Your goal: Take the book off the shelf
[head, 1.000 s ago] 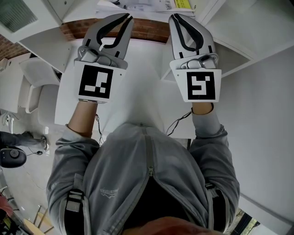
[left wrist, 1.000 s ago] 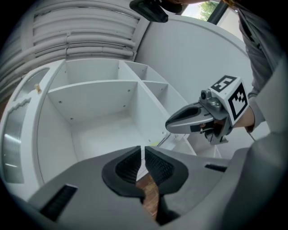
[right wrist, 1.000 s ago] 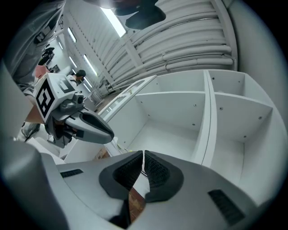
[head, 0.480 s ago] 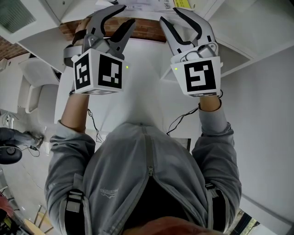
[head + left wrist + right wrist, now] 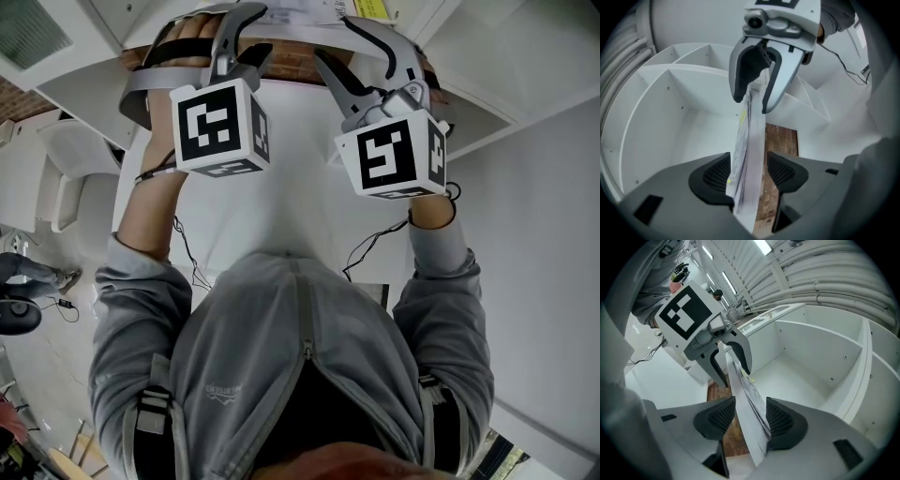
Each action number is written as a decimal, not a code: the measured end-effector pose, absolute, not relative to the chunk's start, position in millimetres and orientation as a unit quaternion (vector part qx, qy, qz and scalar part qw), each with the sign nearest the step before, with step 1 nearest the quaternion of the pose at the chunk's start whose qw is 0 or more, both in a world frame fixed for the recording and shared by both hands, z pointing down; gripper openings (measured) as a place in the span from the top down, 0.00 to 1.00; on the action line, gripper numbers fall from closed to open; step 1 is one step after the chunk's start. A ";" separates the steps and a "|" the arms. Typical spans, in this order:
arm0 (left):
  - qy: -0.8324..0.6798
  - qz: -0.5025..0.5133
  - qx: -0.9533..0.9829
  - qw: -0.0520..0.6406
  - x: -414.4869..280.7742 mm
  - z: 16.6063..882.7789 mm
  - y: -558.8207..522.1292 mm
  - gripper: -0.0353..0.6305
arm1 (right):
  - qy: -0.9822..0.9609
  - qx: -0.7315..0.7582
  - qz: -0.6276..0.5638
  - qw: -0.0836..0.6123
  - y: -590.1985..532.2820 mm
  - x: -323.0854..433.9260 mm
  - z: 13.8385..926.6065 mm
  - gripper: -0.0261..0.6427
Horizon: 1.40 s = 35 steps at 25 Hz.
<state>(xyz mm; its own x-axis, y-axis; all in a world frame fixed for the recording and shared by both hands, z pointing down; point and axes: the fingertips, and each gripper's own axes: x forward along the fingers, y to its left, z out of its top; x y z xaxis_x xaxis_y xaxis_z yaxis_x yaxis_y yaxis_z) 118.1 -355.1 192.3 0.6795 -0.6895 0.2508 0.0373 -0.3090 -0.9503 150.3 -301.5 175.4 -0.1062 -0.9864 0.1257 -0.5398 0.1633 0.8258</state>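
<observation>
A thin white book with printed pages stands at the shelf's edge, at the top of the head view. My left gripper and right gripper reach it from either side. In the left gripper view the book runs edge-on between the left gripper's pads, with brick showing in the gap beside the right pad. The right gripper straddles the far end. In the right gripper view the book lies between the right gripper's spread pads, close to the right one. Both sets of jaws have just been opening.
White shelf compartments lie behind the book. A strip of brick wall runs under the shelf, above a white table. A white chair stands at the left. Thin cables hang from both wrists.
Both grippers have rolled, so their marker cubes show other faces, and shifted toward the shelf. Their jaws, shut a second ago, now stand apart with the book between them.
</observation>
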 end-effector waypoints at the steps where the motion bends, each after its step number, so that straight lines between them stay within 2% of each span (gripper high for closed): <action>1: 0.223 -0.353 -0.717 0.558 118.9 194.2 -359.4 0.58 | -0.674 0.563 -0.315 0.361 -301.4 149.1 176.5 0.66; 6: 0.206 -0.422 -0.664 0.582 121.7 212.3 -369.9 0.58 | -0.671 0.552 -0.313 0.384 -299.7 146.5 188.5 0.66; 9: 0.207 -0.417 -0.667 0.582 121.5 208.3 -367.2 0.72 | -0.670 0.553 -0.310 0.387 -297.7 148.4 190.6 0.66; 22: 0.188 -0.421 -0.674 0.577 119.2 204.8 -359.6 0.76 | -0.667 0.552 -0.314 0.389 -288.6 143.8 189.1 0.66; 25: 0.190 -0.418 -0.677 0.575 115.4 199.7 -356.5 0.83 | -0.666 0.551 -0.317 0.390 -286.8 140.1 187.4 0.66; 31: 0.200 -0.404 -0.679 0.580 115.0 198.5 -352.8 0.84 | -0.662 0.555 -0.319 0.390 -282.6 137.9 183.6 0.66; 35: 0.201 -0.395 -0.683 0.581 108.2 198.1 -343.5 0.84 | -0.637 0.558 -0.330 0.416 -282.3 139.8 181.8 0.64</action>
<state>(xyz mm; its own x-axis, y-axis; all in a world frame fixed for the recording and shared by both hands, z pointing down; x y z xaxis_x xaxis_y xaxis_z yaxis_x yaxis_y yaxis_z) 108.2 -343.5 198.1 0.6077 -0.7327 0.3062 0.1850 -0.2444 -0.9519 139.8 -282.3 181.8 -0.0298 -0.9864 0.1617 -0.4361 0.1584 0.8858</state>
